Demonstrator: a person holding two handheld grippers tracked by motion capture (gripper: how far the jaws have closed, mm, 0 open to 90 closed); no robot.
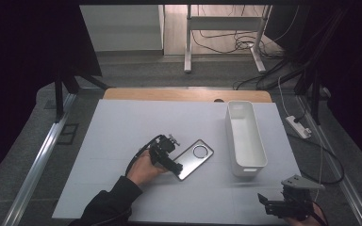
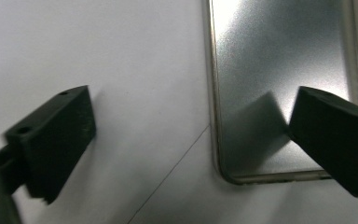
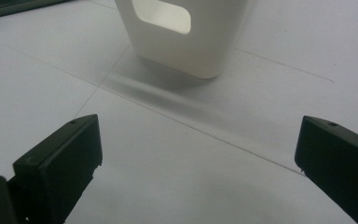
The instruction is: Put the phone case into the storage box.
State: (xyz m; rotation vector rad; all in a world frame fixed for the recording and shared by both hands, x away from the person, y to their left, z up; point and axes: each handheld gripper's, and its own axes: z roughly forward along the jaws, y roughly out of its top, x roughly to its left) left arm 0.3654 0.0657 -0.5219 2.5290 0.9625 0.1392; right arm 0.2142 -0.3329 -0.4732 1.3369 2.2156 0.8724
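At table centre: left gripper (image 1: 175, 165) spread wide astride near corner of flat silver phone (image 1: 194, 158), one jaw on white tabletop (image 1: 122, 136), other above metal back. Grasping nothing yet. Likely risk: thin, slick slab skidding or tipping when jaws close, edge barely raised. Round ring near far end. Right gripper (image 1: 269, 202) likewise parted, empty, near white bin (image 1: 245, 137).

Beyond the tools' reach, a wooden strip (image 1: 188, 95) edges the far side of the white table (image 1: 122, 132). Behind it grey floor (image 1: 136, 70) runs to a white frame with 2 legs (image 1: 187, 42) amid tangled black cables (image 1: 235, 42). A white power strip (image 1: 298, 126) lies right. Dark curtains (image 1: 23, 56) flank both sides.
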